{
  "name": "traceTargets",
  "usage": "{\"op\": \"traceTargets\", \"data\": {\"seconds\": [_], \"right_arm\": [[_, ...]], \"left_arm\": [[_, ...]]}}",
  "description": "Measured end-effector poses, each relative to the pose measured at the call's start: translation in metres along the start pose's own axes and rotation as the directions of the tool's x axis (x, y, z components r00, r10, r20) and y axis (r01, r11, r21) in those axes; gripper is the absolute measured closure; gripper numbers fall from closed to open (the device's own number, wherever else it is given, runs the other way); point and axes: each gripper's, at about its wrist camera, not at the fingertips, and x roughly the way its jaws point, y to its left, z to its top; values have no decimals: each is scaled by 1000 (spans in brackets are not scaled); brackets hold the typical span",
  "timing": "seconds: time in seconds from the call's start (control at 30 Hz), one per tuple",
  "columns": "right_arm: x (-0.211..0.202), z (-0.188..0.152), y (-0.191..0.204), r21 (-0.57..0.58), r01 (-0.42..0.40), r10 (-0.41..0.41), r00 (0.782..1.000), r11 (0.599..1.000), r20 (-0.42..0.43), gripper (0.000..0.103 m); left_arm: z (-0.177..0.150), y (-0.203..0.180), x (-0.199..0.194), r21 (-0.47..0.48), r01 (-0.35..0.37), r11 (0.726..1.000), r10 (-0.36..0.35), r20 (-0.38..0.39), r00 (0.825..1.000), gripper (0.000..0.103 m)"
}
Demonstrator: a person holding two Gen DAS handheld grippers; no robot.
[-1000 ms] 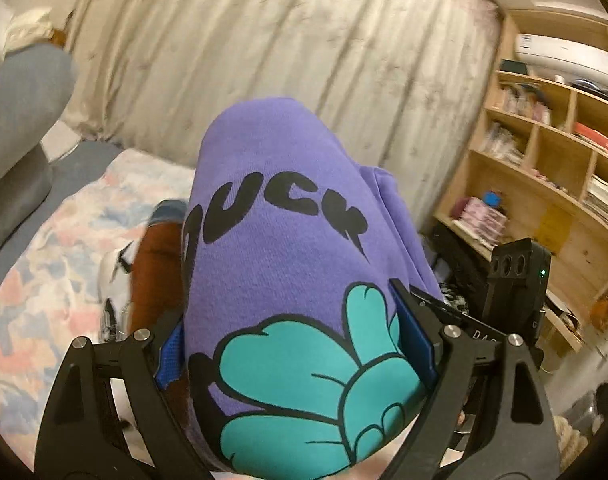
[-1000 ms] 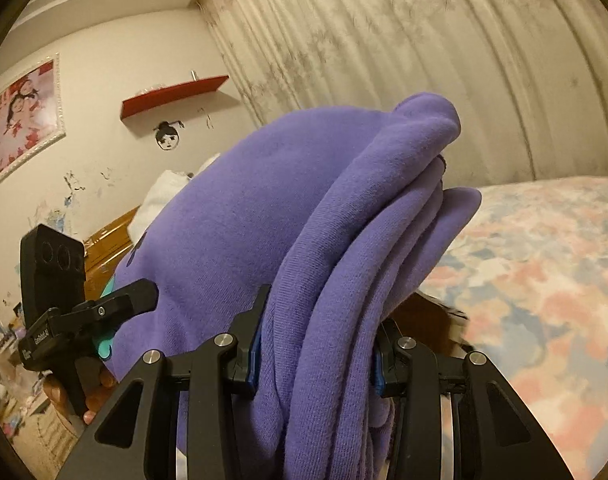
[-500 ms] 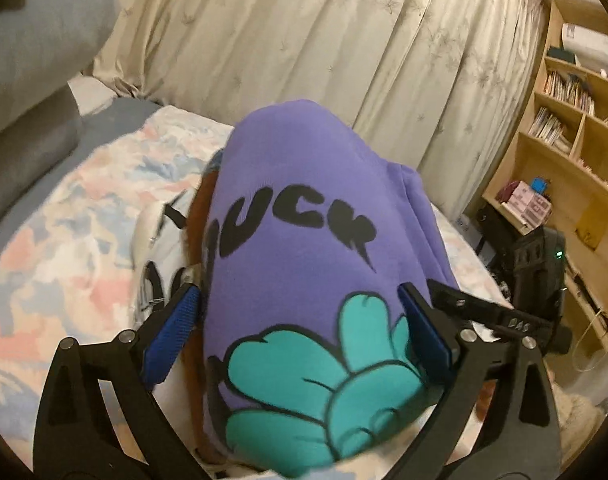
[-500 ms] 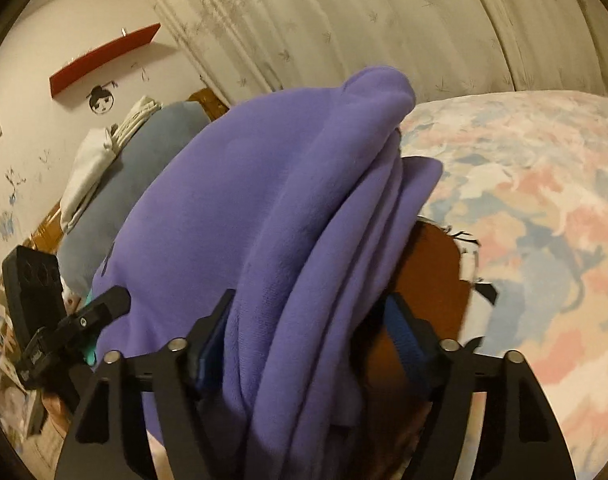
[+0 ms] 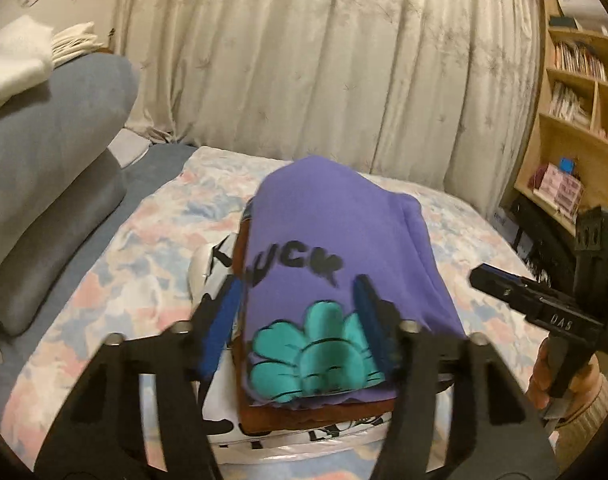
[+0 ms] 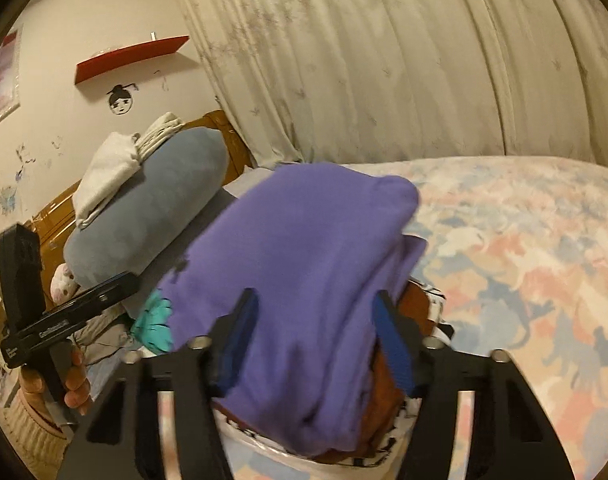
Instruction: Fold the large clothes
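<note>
**Purple sweatshirt resting on the stack, both tongs half spread around it**

From the left wrist view I see grey cushions (image 5: 44,168) at the far left, then the floral bedspread (image 5: 136,248). My left gripper (image 5: 300,316) sits around the near end of the folded purple sweatshirt (image 5: 335,232). Its jaws have just been closing and now stand partly spread, with the teal print between the blue pads; blur keeps me from telling whether they press the cloth. The sweatshirt lies on top of a brown folded garment (image 5: 315,412), which lies on a white one with black print (image 5: 220,272). To the right, my right gripper (image 5: 543,304) hangs beside the pile before the wooden bookshelf (image 5: 575,92).

In the right wrist view, that gripper's fingers (image 6: 240,328) straddle the sweatshirt's other side, also just narrowed, contact unclear.
</note>
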Motion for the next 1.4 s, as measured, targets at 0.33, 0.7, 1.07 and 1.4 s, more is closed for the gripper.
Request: {"op": "traceTargets", "data": {"seconds": [0.33,0.7,1.07,1.4], "right_arm": [[68,-41,6,-33,98,-103,975,995,-194,69],[58,-56,-30,50,70,-62,986,996,-153,69],[-50,-71,-43,46,106,-98,983,993,-154,69],[-225,-94,-35,21,190,-188,977,981,-96,46]], "left_arm": [[-14,-46,41,155,-120,981,131,-62,989,70],[-15,-46,36,76,-159,984,163,-57,985,57],[-28,-89,-37,59,-139,989,144,-80,986,30],[-71,-176,-144,120,-106,987,113,-48,992,22]]}}
